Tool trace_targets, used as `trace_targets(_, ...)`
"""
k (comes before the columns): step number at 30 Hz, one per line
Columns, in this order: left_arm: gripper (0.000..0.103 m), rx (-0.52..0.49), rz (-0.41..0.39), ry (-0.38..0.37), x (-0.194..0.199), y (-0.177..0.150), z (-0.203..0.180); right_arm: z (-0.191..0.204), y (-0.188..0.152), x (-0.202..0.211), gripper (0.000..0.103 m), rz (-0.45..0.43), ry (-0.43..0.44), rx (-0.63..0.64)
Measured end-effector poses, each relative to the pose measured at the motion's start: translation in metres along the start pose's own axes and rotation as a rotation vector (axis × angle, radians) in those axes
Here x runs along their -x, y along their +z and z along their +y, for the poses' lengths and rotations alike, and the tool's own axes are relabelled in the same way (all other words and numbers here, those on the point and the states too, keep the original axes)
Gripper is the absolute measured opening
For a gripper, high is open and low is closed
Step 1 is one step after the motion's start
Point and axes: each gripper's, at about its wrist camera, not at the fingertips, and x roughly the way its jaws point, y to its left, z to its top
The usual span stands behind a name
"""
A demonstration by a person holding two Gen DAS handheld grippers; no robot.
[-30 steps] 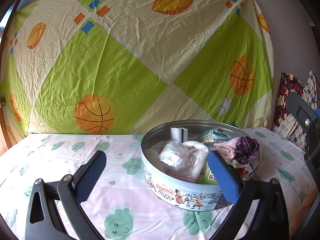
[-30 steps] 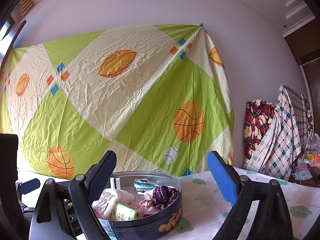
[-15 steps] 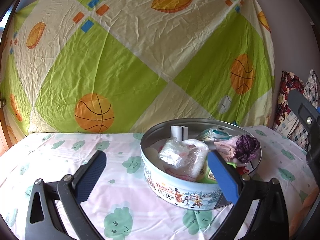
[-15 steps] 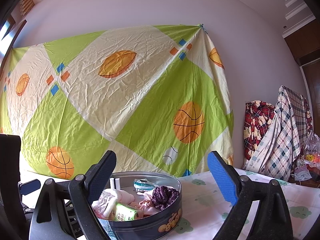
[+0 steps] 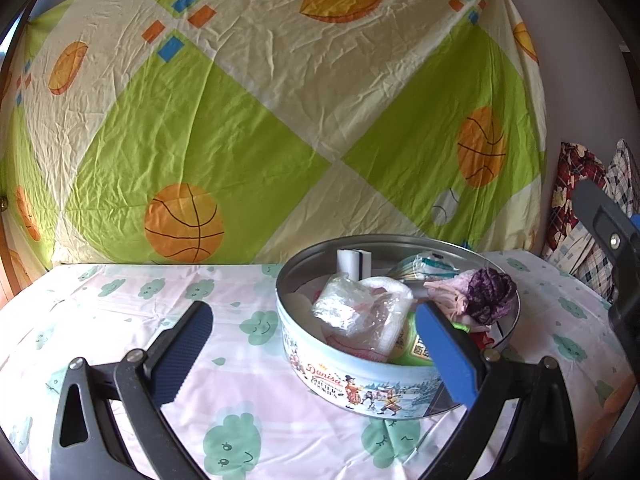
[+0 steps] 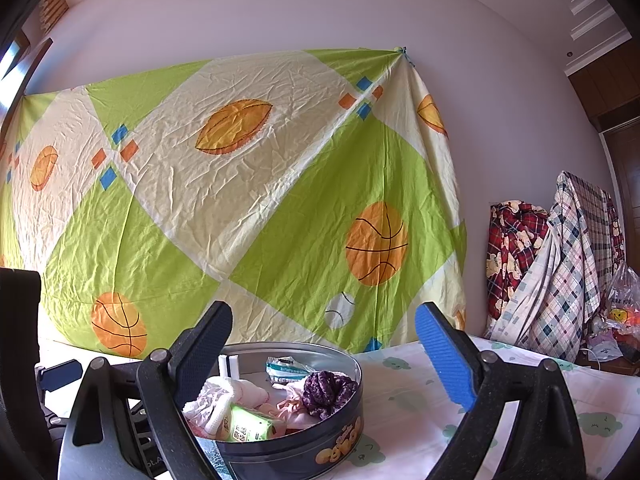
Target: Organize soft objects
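Note:
A round cookie tin [image 5: 360,376] stands on the cloth-covered table and holds soft things: a purple scrunchie [image 5: 490,290], a clear plastic bag [image 5: 352,312], a white sponge [image 5: 352,262], a green packet [image 5: 416,346] and pink cloth [image 5: 448,288]. My left gripper [image 5: 316,348] is open and empty just in front of the tin. My right gripper [image 6: 324,352] is open and empty above the tin [image 6: 296,444], where the scrunchie [image 6: 326,388] and the green packet [image 6: 248,424] show.
A green and cream sheet [image 5: 280,112] with basketballs hangs behind the table. Checked fabrics [image 6: 552,272] hang at the right. The table cloth [image 5: 120,312] has green cloud prints. The right gripper's body [image 5: 612,248] shows at the left view's right edge.

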Motion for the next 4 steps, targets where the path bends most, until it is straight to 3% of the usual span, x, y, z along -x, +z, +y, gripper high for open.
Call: trace_targets(4,0.103,0.005,0.007,0.011,-0.0012,0.0001,0.0005,-0.003,-0.0006,-0.0019,0.095,0.006,-0.019,-0.005)
